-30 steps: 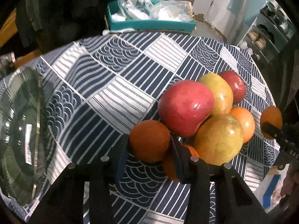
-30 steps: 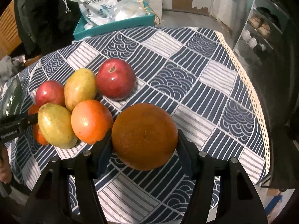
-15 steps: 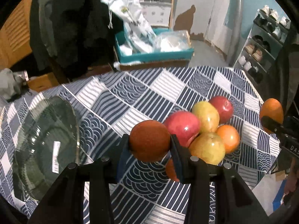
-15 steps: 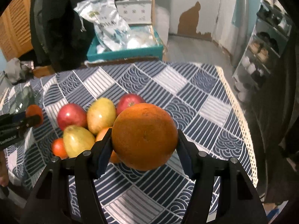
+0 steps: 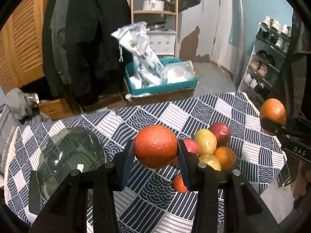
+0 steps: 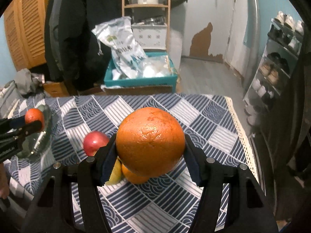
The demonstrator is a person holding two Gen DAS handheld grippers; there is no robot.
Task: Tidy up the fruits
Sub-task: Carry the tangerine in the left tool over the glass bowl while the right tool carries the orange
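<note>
Currently, in the left wrist view, the left gripper [image 5: 156, 149] is clamped on a reddish orange [image 5: 155, 146], held clear above the patterned tablecloth [image 5: 194, 112]; a glass plate [image 5: 68, 161] lies on the cloth to the left; the fruit pile [image 5: 211, 149] sits on the cloth to the right, behind the gripper; at the right edge the right gripper [image 5: 272, 125] holds a large orange [image 5: 273, 111]. In the right wrist view, the right gripper [image 6: 150, 155] grips the large orange [image 6: 150, 141] between both pads, above the cloth; a red apple [image 6: 95, 142] shows on the table behind the left finger; at far left the left gripper [image 6: 34, 125] carries its orange [image 6: 34, 116] near the glass plate [image 6: 41, 143].
</note>
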